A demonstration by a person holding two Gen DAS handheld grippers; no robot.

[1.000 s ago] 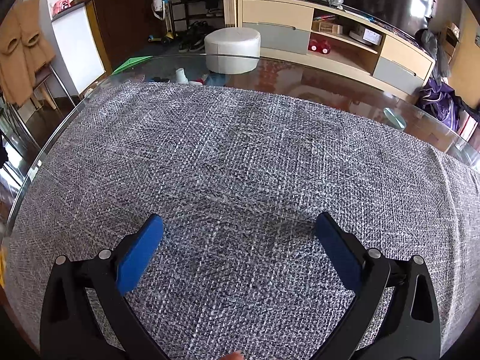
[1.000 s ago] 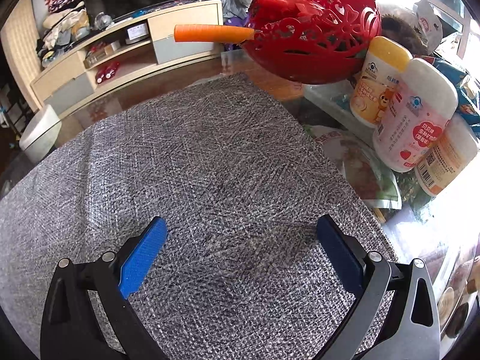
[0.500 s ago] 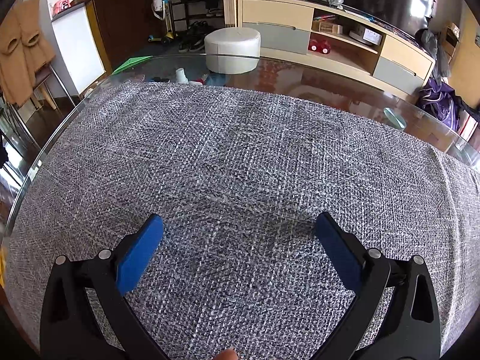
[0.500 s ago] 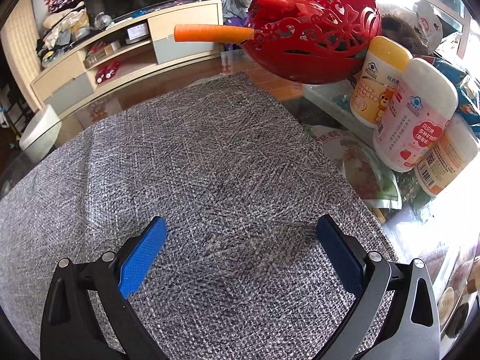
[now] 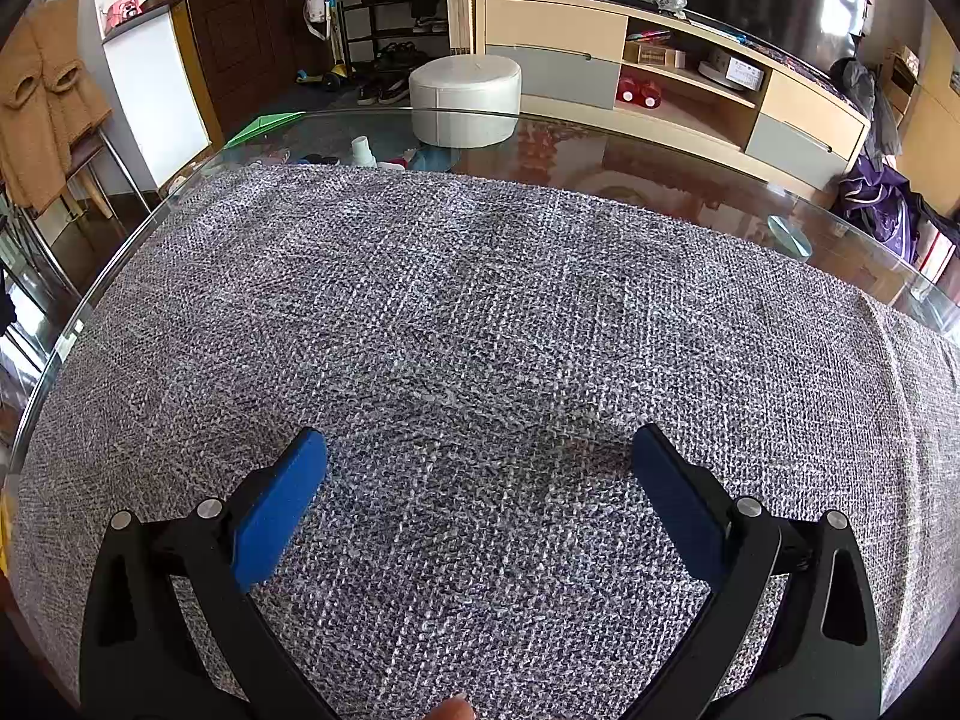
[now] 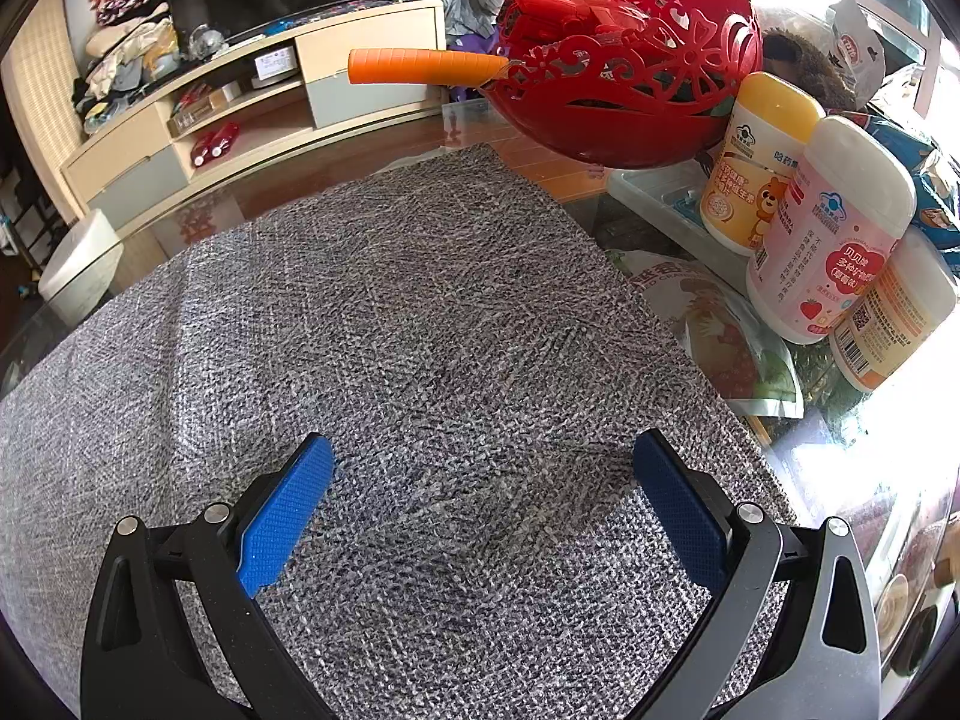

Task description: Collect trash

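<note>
My left gripper [image 5: 477,450] hangs open just above a grey woven cloth [image 5: 480,312] that covers a glass table, with nothing between its blue pads. My right gripper [image 6: 480,456] is open too, low over the same grey cloth [image 6: 390,330], its pads holding nothing. No piece of trash lies on the cloth in either view. A flat printed food packet [image 6: 720,336] lies on the glass beside the cloth's right edge, ahead and to the right of the right gripper.
A red openwork basket [image 6: 624,90] with an orange handle [image 6: 420,67] stands at the back right. Three labelled bottles [image 6: 834,228] stand in front of it. The glass table's rim [image 5: 120,252] curves along the left. Small items [image 5: 363,153] show at the far edge. A fingertip [image 5: 450,711] shows at the bottom.
</note>
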